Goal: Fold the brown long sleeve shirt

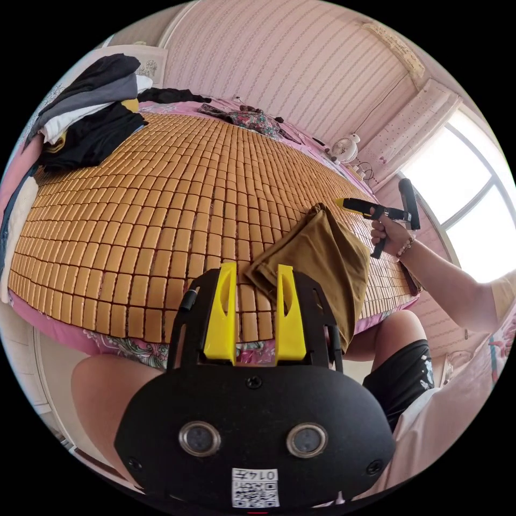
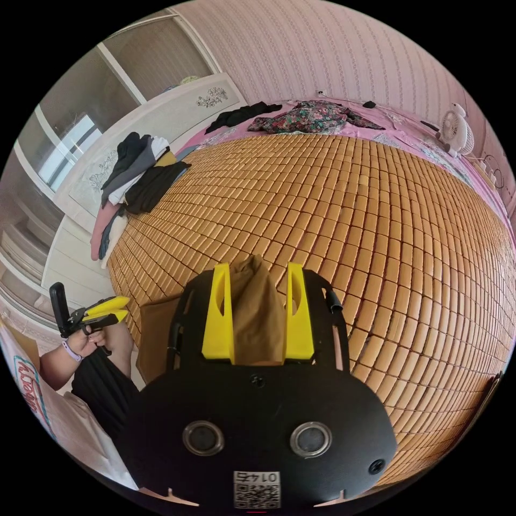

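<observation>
The brown shirt (image 1: 322, 258) is seen bunched at the lower right edge of the bamboo mat (image 1: 161, 204), partly draped over the bed's side, and in the right gripper view its cloth (image 2: 257, 312) is seen between the yellow jaws of the right gripper (image 2: 258, 317), which are pressed against it. In the left gripper view the left gripper (image 1: 257, 312) is held with its jaws spread and nothing between them, just beside the shirt. A pile of dark and white clothes (image 1: 91, 107) is seen at the upper left, and a small fan (image 1: 344, 149) at the upper right.

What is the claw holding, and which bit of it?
The right claw pinches the brown shirt by a bunched top edge. The left claw is open, holding nothing.
</observation>
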A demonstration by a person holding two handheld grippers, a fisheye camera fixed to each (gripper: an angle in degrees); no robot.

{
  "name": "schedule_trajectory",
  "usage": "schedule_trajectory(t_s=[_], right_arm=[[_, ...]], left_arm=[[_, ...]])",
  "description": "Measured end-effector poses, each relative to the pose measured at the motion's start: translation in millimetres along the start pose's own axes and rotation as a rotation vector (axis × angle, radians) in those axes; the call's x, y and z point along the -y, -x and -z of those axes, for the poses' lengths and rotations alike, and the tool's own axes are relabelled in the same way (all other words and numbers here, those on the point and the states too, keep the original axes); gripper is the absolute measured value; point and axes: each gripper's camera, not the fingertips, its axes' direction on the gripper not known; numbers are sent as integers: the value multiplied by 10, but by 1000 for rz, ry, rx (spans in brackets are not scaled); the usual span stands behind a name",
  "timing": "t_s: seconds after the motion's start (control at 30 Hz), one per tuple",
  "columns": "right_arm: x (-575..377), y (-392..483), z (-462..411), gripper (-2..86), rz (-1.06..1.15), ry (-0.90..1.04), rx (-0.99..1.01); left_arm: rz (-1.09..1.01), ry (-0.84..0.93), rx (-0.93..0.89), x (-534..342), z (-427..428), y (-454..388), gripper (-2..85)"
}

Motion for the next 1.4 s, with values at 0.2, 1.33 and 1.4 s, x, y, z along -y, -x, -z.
schedule_trajectory(t_s=[0.2,1.33,1.4], right_arm=[[3,451,-420,78,112,179,-99],[-3462,-125,4729,30,-170,-701,-407],[-3255,-589,5136,50,-242,-665,-495]], left_arm=[[-84,48,39,-21,-404,-274,79],[-1083,-217,-503,-27,536,-4217,14],[-1010,-200,-579,211,299,-4599,14]])
